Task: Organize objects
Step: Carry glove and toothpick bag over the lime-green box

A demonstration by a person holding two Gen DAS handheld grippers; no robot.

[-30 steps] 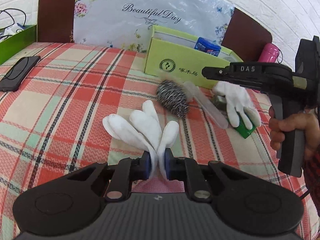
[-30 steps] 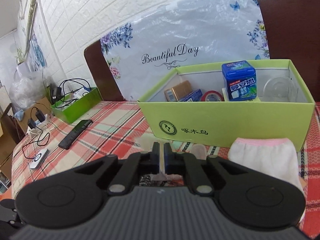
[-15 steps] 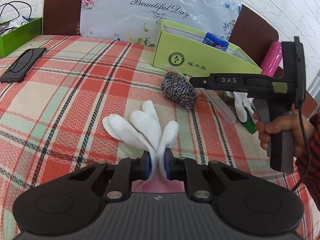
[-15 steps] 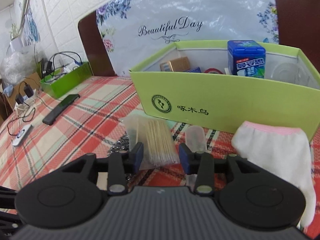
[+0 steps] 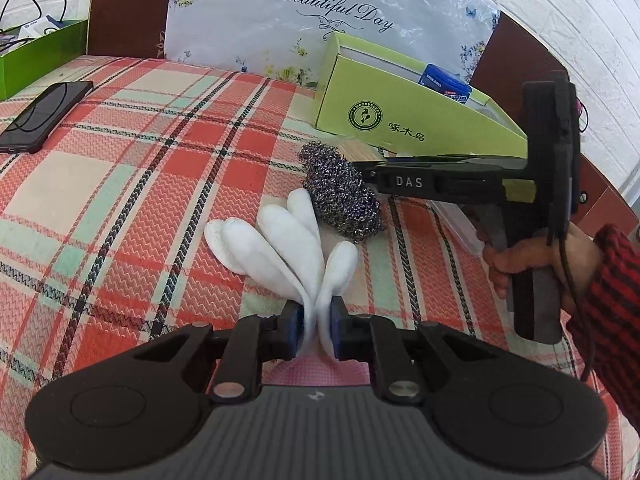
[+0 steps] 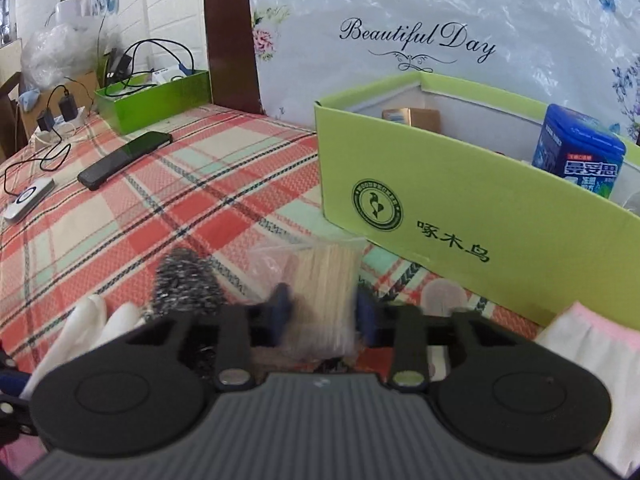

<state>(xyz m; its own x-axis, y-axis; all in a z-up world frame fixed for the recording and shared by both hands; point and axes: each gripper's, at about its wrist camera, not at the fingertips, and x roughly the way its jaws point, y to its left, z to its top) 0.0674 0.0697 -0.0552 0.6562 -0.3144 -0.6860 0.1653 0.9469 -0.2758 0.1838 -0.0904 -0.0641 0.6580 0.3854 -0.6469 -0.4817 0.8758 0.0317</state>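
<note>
My left gripper (image 5: 316,320) is shut on a white glove (image 5: 288,248) that lies on the plaid tablecloth with its fingers splayed away from me. A steel wool scourer (image 5: 344,200) sits just beyond the glove. In the right wrist view, my right gripper (image 6: 322,312) is closing. A clear packet of wooden sticks (image 6: 322,280) is between its blue pads, which meet the packet's sides. The picture there is blurred. The scourer (image 6: 184,284) lies to the packet's left. The lime-green box (image 6: 480,208) stands open just behind.
The box holds a blue container (image 6: 580,156) and a small brown carton (image 6: 416,118). A second white glove with a pink cuff (image 6: 580,344) and a clear tube (image 6: 442,296) lie in front of it. A black phone (image 6: 124,158) and a small green tray (image 6: 156,100) are at the far left.
The right gripper opened, came down toward the table by the scourer and now has the stick packet between its pads. The left gripper kept its hold on the glove.
</note>
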